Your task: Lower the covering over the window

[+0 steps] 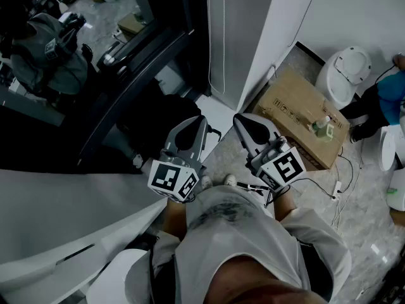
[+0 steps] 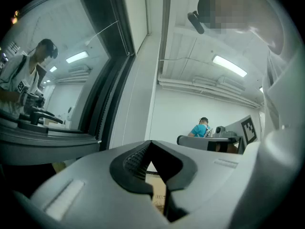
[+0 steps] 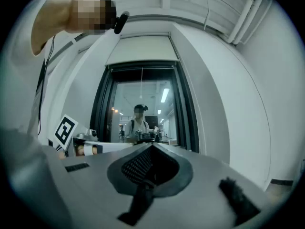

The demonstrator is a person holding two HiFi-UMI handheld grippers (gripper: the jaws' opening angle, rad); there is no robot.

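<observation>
Two grippers are counted: one left gripper (image 1: 197, 120) and one right gripper (image 1: 238, 118). Two marker cubes are counted, one on the left (image 1: 172, 180) and one on the right (image 1: 285, 168). One window (image 3: 141, 109) is seen, with one roller blind (image 3: 142, 49) and one pull cord (image 3: 141, 82). On the floor, one cardboard box (image 1: 297, 116) is counted, and one bottle (image 1: 321, 126) on it. One white lidded container (image 1: 345, 75) is seen. One person in blue (image 1: 387, 100) is counted. Two shoes are seen below the grippers, one (image 1: 205, 182) beside the other (image 1: 230, 180).
</observation>
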